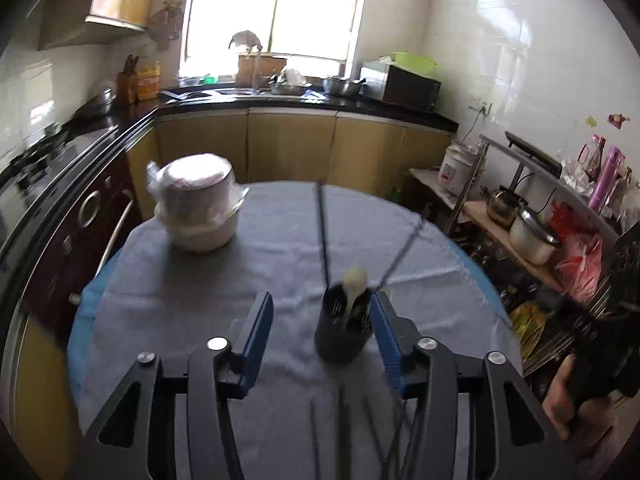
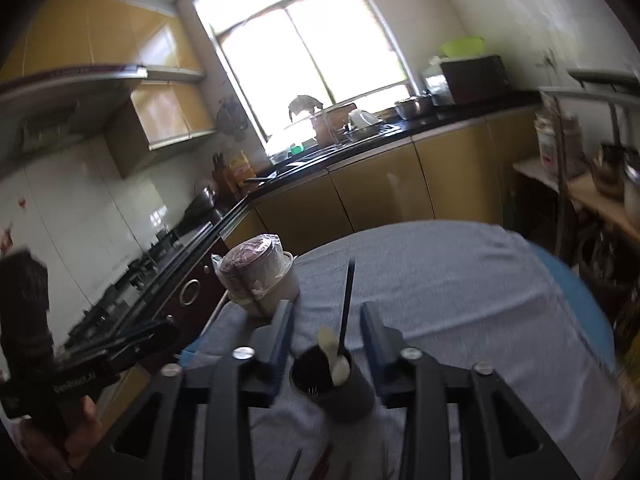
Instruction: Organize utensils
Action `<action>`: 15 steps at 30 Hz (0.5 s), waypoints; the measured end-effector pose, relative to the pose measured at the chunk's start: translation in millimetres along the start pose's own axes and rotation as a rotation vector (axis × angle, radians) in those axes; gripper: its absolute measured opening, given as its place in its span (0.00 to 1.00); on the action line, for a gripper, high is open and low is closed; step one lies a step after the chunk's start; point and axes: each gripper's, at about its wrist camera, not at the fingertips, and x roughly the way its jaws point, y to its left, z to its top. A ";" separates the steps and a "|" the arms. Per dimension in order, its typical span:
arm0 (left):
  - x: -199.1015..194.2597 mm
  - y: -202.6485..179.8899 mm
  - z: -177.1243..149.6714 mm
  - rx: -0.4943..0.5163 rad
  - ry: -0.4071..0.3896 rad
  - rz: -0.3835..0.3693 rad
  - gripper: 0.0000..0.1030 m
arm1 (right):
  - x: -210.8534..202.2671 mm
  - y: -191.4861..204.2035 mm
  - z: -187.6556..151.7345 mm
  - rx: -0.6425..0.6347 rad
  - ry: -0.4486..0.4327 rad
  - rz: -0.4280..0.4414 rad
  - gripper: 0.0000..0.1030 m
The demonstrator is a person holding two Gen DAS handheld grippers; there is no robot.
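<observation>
A black utensil holder (image 1: 342,330) stands on the grey tablecloth (image 1: 280,248). A white spoon (image 1: 355,282) and dark chopsticks (image 1: 322,232) stick out of it. My left gripper (image 1: 320,312) is open and empty, with the holder near its right finger. In the right wrist view the holder (image 2: 332,380) sits between the fingers of my open right gripper (image 2: 326,320), with the spoon (image 2: 332,354) and a chopstick (image 2: 346,300) inside. More thin utensils (image 1: 344,420) lie on the cloth below the left gripper, partly hidden.
A stack of wrapped bowls (image 1: 198,208) stands at the table's far left, also in the right wrist view (image 2: 258,280). Counters and stove (image 1: 48,152) run along the left. A rack with pots (image 1: 532,232) stands right of the table.
</observation>
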 end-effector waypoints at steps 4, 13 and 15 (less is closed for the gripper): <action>-10.3 1.2 -50.0 -0.018 0.009 0.067 0.59 | -28.2 -17.1 -33.5 0.071 0.002 0.004 0.45; -3.4 8.9 -157.4 -0.118 0.145 0.081 0.59 | -37.1 -55.4 -114.8 0.216 0.168 -0.009 0.37; 1.2 8.2 -173.8 -0.115 0.178 0.089 0.59 | -29.2 -64.5 -126.4 0.255 0.215 -0.013 0.37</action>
